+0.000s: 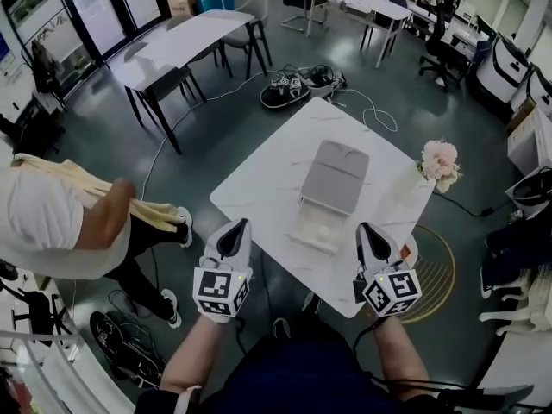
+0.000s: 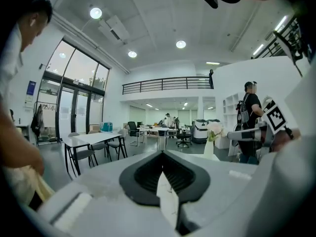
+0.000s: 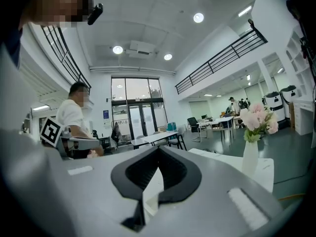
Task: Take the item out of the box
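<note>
Holding the left gripper (image 1: pixel 235 229) over the near left edge of the white table (image 1: pixel 259 184), with jaws pressing together tip to tip and gripping nothing. Holding the right gripper (image 1: pixel 368 231) over the near right part of the same table, with jaws likewise closing fully on nothing. Pointing both roughly level across the tabletop.

Finding the grey box (image 1: pixel 333 179) lying on the table beyond both grippers, between their two lines and somewhat nearer the right one, touching neither. Showing a grey part farther off and a paler part nearer the grippers; not managing to make out any contents.

Noting a vase of pink flowers (image 1: pixel 440 164) standing right of the box, and another person (image 1: pixel 52 222) bending low left of the table.
</note>
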A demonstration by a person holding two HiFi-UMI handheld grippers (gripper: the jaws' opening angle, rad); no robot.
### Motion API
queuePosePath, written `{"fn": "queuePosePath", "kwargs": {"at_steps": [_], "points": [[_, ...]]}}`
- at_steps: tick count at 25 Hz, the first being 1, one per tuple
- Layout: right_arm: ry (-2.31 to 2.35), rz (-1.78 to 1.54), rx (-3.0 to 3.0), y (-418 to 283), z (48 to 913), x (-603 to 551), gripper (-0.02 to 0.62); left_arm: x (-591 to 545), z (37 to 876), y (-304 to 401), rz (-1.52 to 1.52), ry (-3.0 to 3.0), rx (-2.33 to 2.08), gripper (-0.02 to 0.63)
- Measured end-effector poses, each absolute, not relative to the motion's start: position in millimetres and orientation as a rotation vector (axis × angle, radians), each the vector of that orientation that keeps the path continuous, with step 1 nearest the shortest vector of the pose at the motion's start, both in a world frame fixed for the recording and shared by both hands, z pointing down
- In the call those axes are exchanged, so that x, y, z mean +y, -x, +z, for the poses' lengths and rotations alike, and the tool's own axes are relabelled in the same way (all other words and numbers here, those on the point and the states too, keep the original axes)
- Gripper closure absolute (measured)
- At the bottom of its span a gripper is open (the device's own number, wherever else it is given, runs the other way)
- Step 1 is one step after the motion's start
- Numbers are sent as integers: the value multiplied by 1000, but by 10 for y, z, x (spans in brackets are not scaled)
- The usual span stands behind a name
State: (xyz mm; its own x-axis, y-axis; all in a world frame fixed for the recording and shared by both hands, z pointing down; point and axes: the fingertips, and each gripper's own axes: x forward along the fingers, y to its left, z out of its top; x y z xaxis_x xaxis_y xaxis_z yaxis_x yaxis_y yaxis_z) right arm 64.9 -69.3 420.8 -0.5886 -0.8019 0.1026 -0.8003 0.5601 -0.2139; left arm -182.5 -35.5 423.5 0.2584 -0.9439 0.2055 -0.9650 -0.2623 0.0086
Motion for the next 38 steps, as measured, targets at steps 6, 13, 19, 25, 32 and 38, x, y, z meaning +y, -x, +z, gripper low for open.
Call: {"fn": "queuePosePath", "kwargs": {"at_steps": [6, 13, 19, 25, 32, 38], "points": [[1377, -453, 2793, -727, 4425, -1134, 593, -666, 4414, 1696, 299, -2334, -1818, 604], [1320, -543, 2839, -795, 4673, -1495, 592, -976, 4603, 1541, 362, -2288, -1802, 604], [1299, -652, 2916, -796, 4988, -1662, 592, -1148, 4885, 1457, 411, -2249, -1746, 604], [1291, -776, 3015, -674, 5380, -1702, 555, -1335, 5272, 1439, 461, -2227, -1642, 604], [1271, -924, 3187, -425, 6001, -1641, 515, -1463, 5734, 1492, 520, -2213, -1508, 604], [1199, -1075, 3326, -168, 6485, -1427, 443, -1435, 6047, 1587, 553, -2178, -1422, 604]]}}
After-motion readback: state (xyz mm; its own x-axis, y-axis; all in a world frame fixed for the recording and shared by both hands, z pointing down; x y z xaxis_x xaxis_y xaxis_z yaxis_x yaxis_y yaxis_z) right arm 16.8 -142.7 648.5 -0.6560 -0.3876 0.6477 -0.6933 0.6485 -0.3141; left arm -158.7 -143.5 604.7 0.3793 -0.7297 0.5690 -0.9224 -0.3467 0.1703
